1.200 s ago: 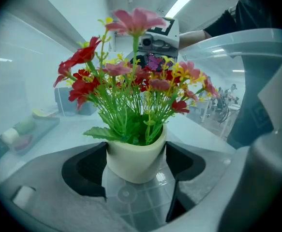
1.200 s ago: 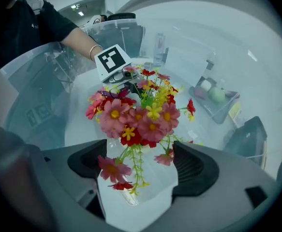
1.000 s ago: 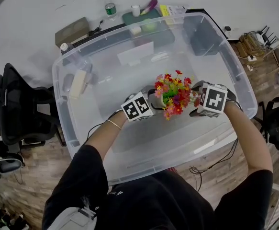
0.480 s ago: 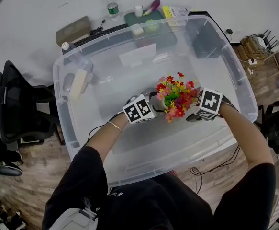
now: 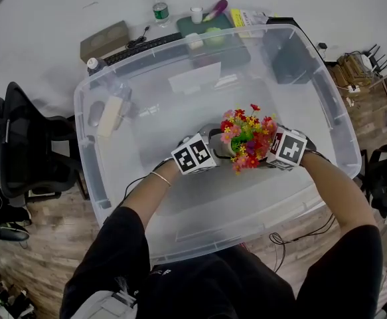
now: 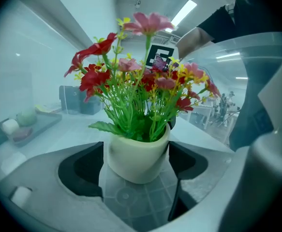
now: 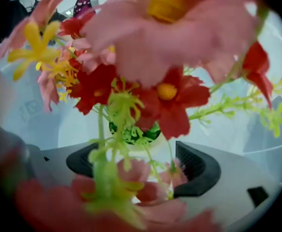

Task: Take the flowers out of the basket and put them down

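Note:
A bunch of red, pink and yellow artificial flowers point(image 5: 246, 135) stands in a small white pot point(image 6: 138, 156) on the floor of a big clear plastic bin point(image 5: 80, 111). My left gripper point(image 5: 221, 146) reaches in from the left, and the pot sits between its dark pads point(image 6: 82, 166). Its jaws have just been opening and stand wide round the pot. My right gripper point(image 5: 270, 153) points steeply down at the bunch's right side. Blossoms point(image 7: 170, 95) fill its view, and the pot's rim point(image 7: 136, 149) shows between its spread jaws point(image 7: 141, 163).
The bin lies on a white desk. Behind it are a keyboard point(image 5: 140, 45), a bottle point(image 5: 160, 12), a brown box point(image 5: 103, 42) and a green tray point(image 5: 210, 28). A black chair point(image 5: 20, 151) stands at the left. Cables lie on the wooden floor at the right.
My right gripper has sunk and drawn in against the flowers' right side. The left gripper has kept its place at the pot.

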### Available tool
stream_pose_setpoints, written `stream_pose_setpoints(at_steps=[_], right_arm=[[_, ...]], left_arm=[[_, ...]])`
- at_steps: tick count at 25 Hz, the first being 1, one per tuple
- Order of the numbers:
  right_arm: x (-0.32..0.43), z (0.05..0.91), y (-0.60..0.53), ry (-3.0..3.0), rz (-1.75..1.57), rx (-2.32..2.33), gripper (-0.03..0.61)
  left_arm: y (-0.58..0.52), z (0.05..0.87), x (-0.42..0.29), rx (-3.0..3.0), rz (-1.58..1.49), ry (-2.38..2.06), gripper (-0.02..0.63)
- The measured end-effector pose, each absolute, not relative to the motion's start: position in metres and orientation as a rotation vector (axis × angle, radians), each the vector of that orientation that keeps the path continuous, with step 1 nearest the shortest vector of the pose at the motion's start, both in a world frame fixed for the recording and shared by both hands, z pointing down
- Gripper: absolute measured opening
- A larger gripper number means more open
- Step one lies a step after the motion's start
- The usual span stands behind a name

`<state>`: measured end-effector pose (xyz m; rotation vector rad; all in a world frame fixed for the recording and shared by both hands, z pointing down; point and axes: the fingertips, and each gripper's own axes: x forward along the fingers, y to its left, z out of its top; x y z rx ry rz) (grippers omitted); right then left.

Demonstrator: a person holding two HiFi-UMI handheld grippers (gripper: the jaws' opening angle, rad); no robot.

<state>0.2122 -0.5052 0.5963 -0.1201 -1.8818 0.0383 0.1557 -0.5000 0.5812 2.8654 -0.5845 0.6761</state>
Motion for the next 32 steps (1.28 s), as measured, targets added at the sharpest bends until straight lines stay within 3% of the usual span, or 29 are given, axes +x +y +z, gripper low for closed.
stream_pose_setpoints(at_steps=[32], right_arm=[[0.175, 0.592, -0.512, -2.055, 0.117, -0.054, 0.443]], left_arm=[[-0.512, 0.587, 0.151, 2.824, 0.705, -0.598, 0.426]])
